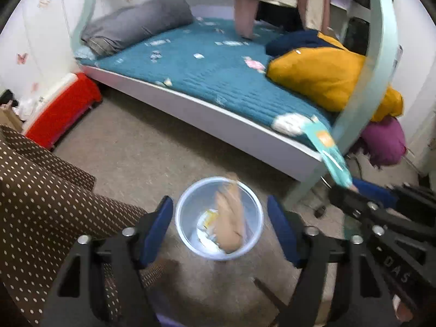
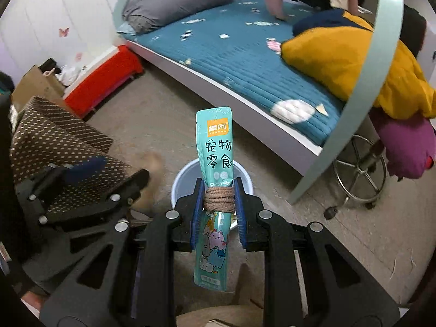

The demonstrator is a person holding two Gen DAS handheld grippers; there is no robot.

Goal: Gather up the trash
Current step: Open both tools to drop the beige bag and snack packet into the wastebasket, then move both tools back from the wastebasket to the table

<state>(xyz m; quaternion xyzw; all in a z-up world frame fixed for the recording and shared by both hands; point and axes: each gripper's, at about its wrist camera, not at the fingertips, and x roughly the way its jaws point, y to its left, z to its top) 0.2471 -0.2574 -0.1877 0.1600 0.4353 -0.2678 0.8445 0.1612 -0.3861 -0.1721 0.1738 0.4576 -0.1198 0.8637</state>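
Right gripper (image 2: 219, 207) clamps a teal snack pouch (image 2: 215, 163) — upright, mid-frame.
Held above the bin (image 1: 219, 218) for dropping; left gripper (image 1: 220, 226) gapes empty — bin between its jaws.

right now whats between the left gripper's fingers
Left wrist view: the open left gripper frames the bin on the floor, with a blurred tan piece in it.
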